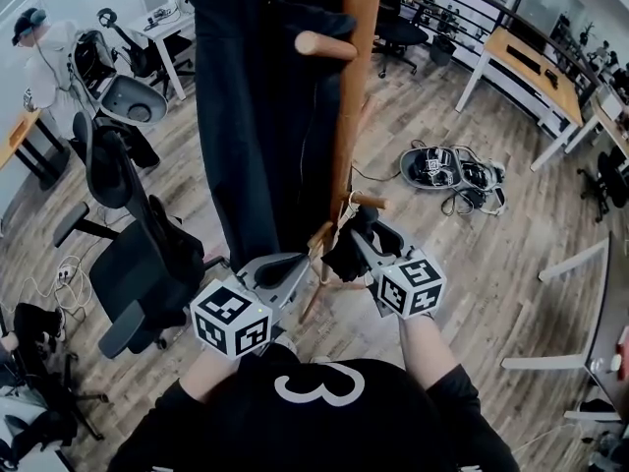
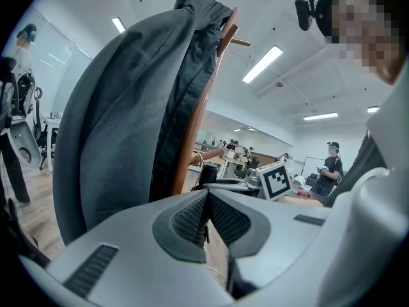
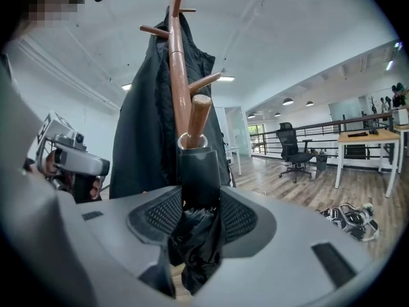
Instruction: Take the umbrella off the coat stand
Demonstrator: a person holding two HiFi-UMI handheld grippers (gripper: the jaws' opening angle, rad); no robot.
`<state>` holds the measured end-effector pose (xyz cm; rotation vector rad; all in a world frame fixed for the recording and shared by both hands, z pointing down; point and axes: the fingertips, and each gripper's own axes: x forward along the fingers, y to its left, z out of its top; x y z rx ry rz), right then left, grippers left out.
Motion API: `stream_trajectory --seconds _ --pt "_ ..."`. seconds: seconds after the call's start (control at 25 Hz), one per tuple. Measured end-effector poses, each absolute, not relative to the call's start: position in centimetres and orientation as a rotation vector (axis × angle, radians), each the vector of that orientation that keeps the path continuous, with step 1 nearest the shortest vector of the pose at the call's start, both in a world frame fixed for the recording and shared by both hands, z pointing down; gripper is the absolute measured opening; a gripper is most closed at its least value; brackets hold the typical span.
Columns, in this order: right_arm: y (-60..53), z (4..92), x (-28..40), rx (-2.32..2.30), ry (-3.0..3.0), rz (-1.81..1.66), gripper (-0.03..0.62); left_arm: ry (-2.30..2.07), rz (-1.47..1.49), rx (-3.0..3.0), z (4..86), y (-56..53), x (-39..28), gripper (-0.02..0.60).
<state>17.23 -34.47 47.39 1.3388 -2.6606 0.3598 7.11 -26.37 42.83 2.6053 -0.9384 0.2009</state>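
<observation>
One umbrella (image 3: pixel 197 171), black and folded with a wooden handle, is pinched between the right gripper's (image 3: pixel 198 217) jaws, just beside the one coat stand (image 3: pixel 179 88), which bears one dark coat (image 2: pixel 115 126). The left gripper (image 2: pixel 207 219), nearer left, has its jaws pressed together on nothing. The floor (image 1: pixel 491 273) is wood plank, with office chairs (image 1: pixel 138 254) at left and a desk (image 1: pixel 526 62) far right.

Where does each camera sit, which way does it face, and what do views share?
Head view: on the person's head, facing steeply down at coat stand, coat, left gripper, right gripper; forearms show.
Left gripper view: on the left gripper, facing up along its shut jaws at the coat; right gripper beyond.
Right gripper view: on the right gripper, facing up along jaws clamped on the umbrella; left gripper at left.
Shared: all three show coat stand and coat.
</observation>
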Motion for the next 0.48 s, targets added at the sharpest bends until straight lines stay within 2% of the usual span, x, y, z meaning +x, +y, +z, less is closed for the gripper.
stream_trajectory --seconds 0.48 --pt "-33.4 46.6 19.3 1.385 -2.654 0.358 0.192 -0.921 0.205 2.621 42.1 -25.7 8.5 0.017"
